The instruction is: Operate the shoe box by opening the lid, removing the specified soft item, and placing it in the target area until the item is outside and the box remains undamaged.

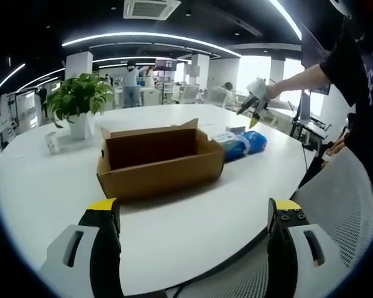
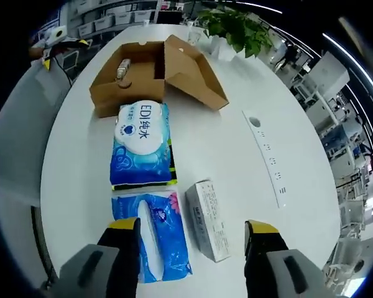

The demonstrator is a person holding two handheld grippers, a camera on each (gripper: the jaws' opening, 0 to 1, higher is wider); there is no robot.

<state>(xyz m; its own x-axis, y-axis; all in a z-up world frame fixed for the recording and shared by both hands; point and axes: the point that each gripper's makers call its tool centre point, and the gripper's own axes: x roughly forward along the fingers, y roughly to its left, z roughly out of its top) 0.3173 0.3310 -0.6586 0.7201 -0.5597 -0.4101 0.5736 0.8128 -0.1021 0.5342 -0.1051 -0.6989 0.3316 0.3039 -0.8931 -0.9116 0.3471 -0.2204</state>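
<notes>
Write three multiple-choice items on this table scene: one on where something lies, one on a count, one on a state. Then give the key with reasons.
1. Where does the potted plant stand?
A. inside the box
B. on the table beyond the box
C. on the wipes

2. How many blue soft packs lie outside the shoe box?
A. none
B. two
C. five

3. How is the shoe box lid?
A. open
B. taped shut
C. torn off

Key: B, the plant stands on the white table past the box. B, the wipes pack and the tissue pack lie side by side. A, the lid is swung back and the inside shows.
</notes>
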